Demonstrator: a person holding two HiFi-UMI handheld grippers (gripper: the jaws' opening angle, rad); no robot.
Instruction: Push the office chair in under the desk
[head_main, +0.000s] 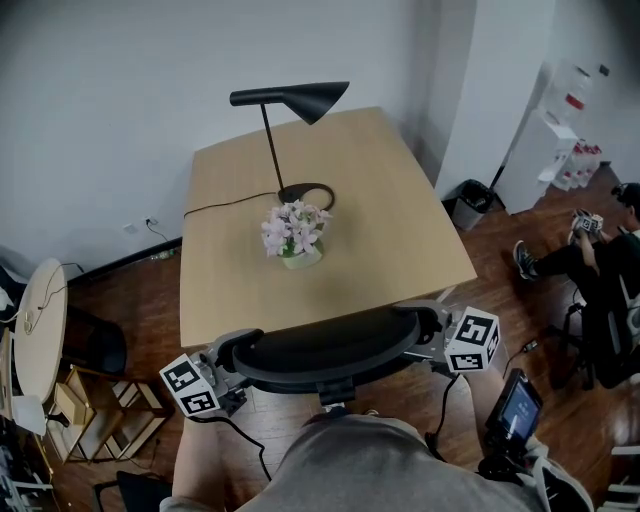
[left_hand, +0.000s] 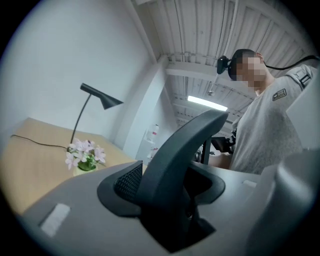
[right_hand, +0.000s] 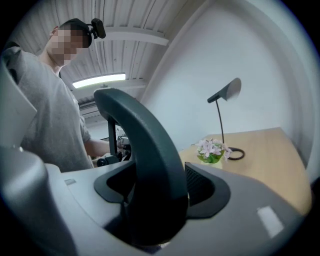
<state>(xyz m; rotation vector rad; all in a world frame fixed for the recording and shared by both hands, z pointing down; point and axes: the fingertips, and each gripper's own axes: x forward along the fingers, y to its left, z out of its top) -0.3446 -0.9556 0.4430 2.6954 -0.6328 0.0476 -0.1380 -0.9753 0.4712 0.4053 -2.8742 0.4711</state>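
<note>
Wooden desk bears black lamp; potted flowers beside it.

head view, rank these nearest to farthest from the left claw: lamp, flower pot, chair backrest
1. chair backrest: right at the left claw, its left end between the jaws.
2. flower pot: middle of the desk, beyond the backrest.
3. lamp: behind the flower pot, toward the wall.
</note>
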